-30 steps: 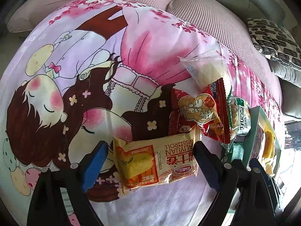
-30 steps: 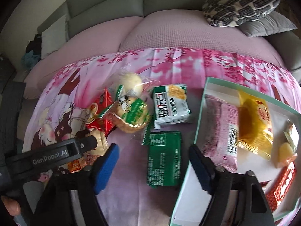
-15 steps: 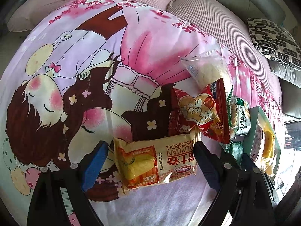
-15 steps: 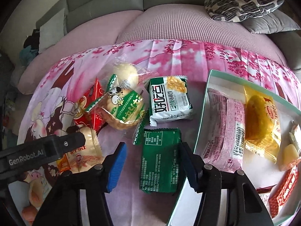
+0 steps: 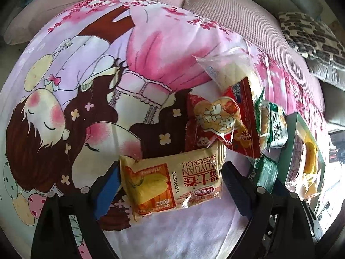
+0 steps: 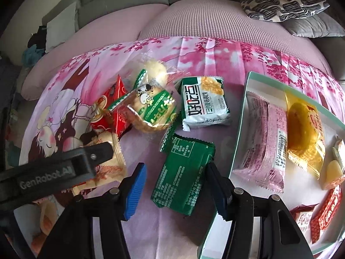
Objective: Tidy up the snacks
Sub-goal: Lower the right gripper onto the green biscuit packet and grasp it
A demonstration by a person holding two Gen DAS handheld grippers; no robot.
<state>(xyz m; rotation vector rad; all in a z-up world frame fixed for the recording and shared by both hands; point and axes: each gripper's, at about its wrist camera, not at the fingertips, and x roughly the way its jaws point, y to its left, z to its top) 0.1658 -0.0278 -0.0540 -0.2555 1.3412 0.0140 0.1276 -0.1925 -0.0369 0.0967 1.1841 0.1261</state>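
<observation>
Right wrist view: the right gripper (image 6: 175, 186) has narrowed its jaws around the green packet (image 6: 183, 174) lying beside the tray (image 6: 241, 116), nearly a grip, while the left gripper (image 5: 170, 188) stays wide astride the Swiss roll packet (image 5: 172, 181).

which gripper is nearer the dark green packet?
Right. The right gripper straddles the green packet, its fingers alongside it. The left gripper straddles the Swiss roll pack, off to the packet's side.
</observation>
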